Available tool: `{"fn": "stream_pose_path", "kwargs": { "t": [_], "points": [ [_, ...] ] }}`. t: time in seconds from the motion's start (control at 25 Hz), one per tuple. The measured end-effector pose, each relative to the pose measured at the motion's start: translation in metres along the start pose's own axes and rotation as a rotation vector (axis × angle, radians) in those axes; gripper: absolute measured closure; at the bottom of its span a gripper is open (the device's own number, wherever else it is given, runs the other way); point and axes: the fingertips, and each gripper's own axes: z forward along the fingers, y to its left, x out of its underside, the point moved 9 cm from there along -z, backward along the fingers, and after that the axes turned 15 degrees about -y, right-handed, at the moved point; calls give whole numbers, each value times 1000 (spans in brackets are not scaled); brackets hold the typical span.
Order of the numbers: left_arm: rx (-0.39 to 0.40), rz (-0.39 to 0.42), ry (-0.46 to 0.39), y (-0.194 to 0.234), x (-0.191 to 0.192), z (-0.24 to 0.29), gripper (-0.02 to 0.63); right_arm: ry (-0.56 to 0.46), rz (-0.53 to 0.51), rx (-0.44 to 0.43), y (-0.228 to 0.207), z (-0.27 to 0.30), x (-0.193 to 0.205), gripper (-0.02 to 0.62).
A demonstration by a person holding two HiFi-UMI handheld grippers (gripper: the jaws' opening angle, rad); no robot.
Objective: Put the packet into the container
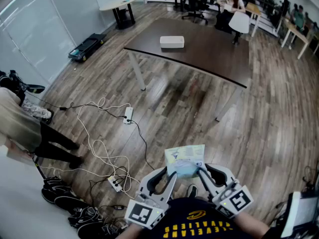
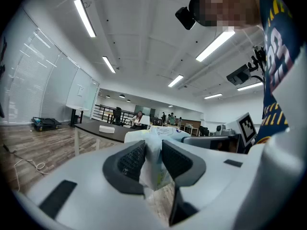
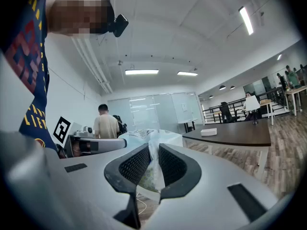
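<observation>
Packet (image 1: 185, 158), held well apart from the container (image 1: 172, 42) on the table (image 1: 214, 54): left gripper (image 1: 171, 174) and right gripper (image 1: 200, 169) each clamp its near edge. Probably light, soft, crinkly film; gripping its edges looks safest.

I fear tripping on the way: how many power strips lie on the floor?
2. One power strip lies near the dark table's left leg; the second power strip lies closer, lower left of the packet. Others may be hidden.
</observation>
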Motion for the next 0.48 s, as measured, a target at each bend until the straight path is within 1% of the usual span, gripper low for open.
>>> {"fn": "stream_pose_path", "kwargs": {
  "t": [0.12, 0.48],
  "points": [
    [1, -2, 2, 0, 2, 1, 494, -20, -15, -13, -2, 0, -1, 531],
    [-5, -2, 10, 0, 2, 5, 494, 4, 38, 2, -7, 1, 1, 531]
  ]
}}
